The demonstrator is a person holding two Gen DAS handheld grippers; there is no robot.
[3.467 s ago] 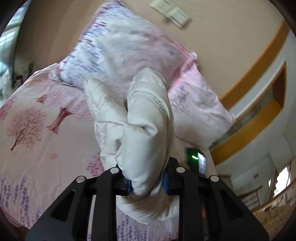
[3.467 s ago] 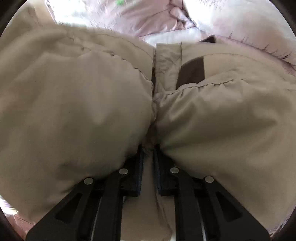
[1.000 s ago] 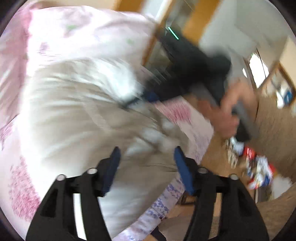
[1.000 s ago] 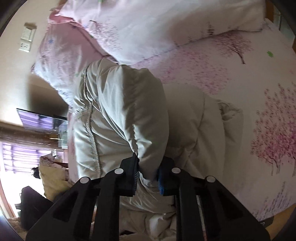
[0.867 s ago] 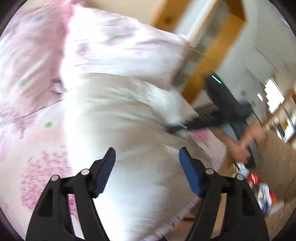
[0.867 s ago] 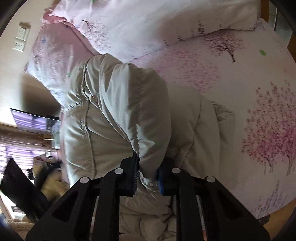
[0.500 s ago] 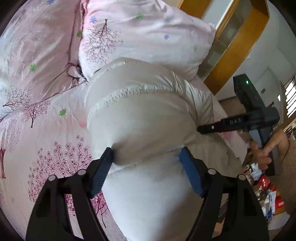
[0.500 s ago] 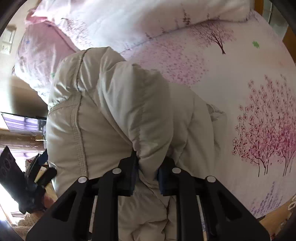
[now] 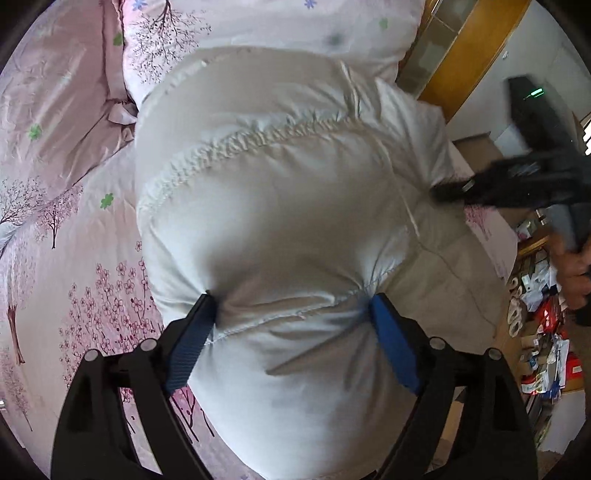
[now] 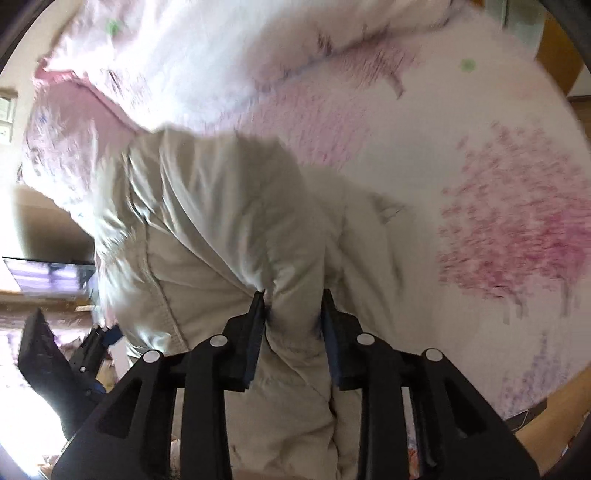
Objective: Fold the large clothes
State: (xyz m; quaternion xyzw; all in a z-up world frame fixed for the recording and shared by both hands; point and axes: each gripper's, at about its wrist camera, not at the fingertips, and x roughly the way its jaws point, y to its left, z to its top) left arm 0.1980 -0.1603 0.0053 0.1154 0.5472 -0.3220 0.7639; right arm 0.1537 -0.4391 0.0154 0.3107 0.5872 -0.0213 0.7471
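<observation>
A puffy cream down jacket (image 9: 288, 206) lies bundled on the pink floral bed (image 9: 74, 258). My left gripper (image 9: 291, 306) is open wide, its blue pads pressing both sides of a thick fold of the jacket. In the right wrist view the same jacket (image 10: 221, 229) is blurred. My right gripper (image 10: 293, 299) has its jaws partly apart with a fold of the jacket between the pads. The right gripper (image 9: 458, 190) also shows at the jacket's right side in the left wrist view.
Two pink floral pillows (image 9: 266, 33) lie against the jacket's far side. The bed edge (image 9: 491, 243) runs along the right, with wooden furniture (image 9: 469, 44) and floor clutter (image 9: 543, 332) beyond. The left gripper (image 10: 85, 354) shows at the lower left of the right wrist view.
My left gripper let go of the jacket, opened wide and pushed in around a thick fold. My right gripper's jaws have spread from tightly shut to partly apart, and its view is now blurred.
</observation>
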